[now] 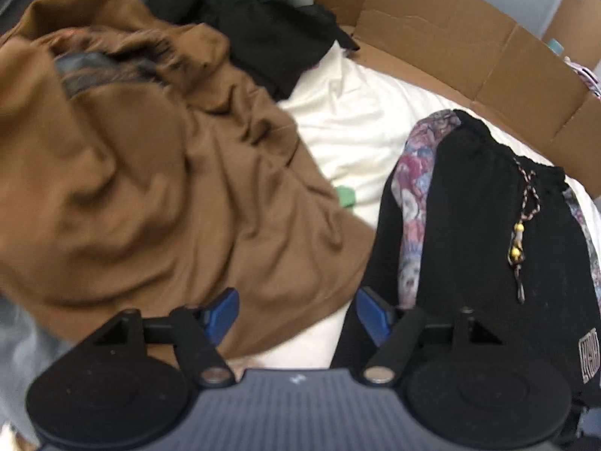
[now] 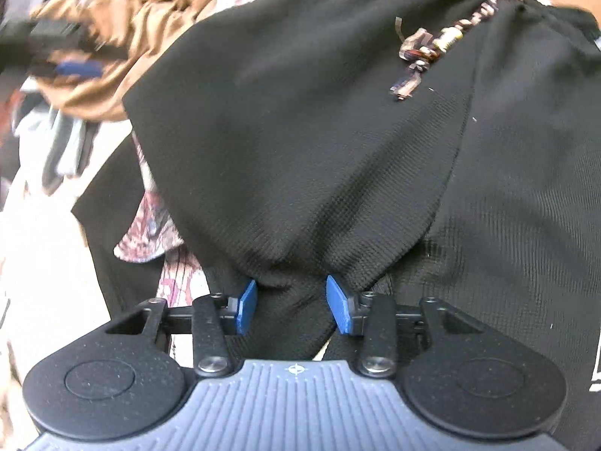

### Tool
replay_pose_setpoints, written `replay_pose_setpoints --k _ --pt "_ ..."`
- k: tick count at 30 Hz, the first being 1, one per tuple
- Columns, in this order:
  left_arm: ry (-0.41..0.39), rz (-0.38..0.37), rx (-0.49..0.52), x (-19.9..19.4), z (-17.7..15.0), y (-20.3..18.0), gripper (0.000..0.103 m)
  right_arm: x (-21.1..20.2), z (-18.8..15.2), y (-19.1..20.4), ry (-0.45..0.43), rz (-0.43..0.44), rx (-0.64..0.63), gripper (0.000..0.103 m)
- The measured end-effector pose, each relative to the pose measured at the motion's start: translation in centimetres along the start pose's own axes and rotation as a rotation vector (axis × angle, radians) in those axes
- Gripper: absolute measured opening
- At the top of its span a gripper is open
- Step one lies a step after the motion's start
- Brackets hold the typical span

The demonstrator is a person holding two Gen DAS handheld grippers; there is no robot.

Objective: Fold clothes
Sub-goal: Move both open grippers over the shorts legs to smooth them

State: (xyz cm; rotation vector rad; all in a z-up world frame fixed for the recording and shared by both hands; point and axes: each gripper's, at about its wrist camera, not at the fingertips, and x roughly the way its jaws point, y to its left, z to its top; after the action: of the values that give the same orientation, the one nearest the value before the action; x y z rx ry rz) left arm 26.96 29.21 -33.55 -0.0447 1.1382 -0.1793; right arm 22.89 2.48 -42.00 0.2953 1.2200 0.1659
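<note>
- Right wrist view shows the biggest risk: the black shorts fill the frame, and the right gripper has a bunched ridge of their fabric between its blue pads. The jaws stand partly apart, the cloth touching both pads, so I cannot tell how firm the grip is. A loose pinch like that could let the fold slide out when lifted.
- The brown garment, lying crumpled on the white bed sheet just beside the shorts, could be dragged along if the left gripper closes low; its jaws are wide open and hold nothing, hovering over the brown hem.
- The patterned lining is turned out at the shorts' edge; a fold made now would likely trap it crooked.
- The beaded drawstring lies loose on top of the shorts and could snag a pad.
- Count: one pair of black shorts, one brown garment, one dark heap beyond, one cardboard box, two grippers, one small green scrap on the sheet.
</note>
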Motion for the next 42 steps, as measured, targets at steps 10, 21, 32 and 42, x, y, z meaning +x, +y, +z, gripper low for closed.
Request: replay_pose_setpoints --k 10,21,32,42 --pt "0.043 -0.085 0.047 -1.6 -4.7 -1.9 0.061 -3.1 -1.3 -1.3 -0.023 0.032 0.127 0.046" --pt "0.113 -0.121 0.038 0.1 -11.2 -5.2 0.063 -4.9 -5.0 -3.2 0.001 0.107 0.274 0.047" --pt "0.055 -0.021 0.088 2.1 -14.2 -7.3 0.067 -4.1 -5.9 -2.5 -0.013 0.157 0.354 0.047" --pt "0.06 -0.033 0.042 0.9 -13.8 -6.3 0.006 -2.0 -6.4 -0.9 0.021 0.197 0.421 0.046"
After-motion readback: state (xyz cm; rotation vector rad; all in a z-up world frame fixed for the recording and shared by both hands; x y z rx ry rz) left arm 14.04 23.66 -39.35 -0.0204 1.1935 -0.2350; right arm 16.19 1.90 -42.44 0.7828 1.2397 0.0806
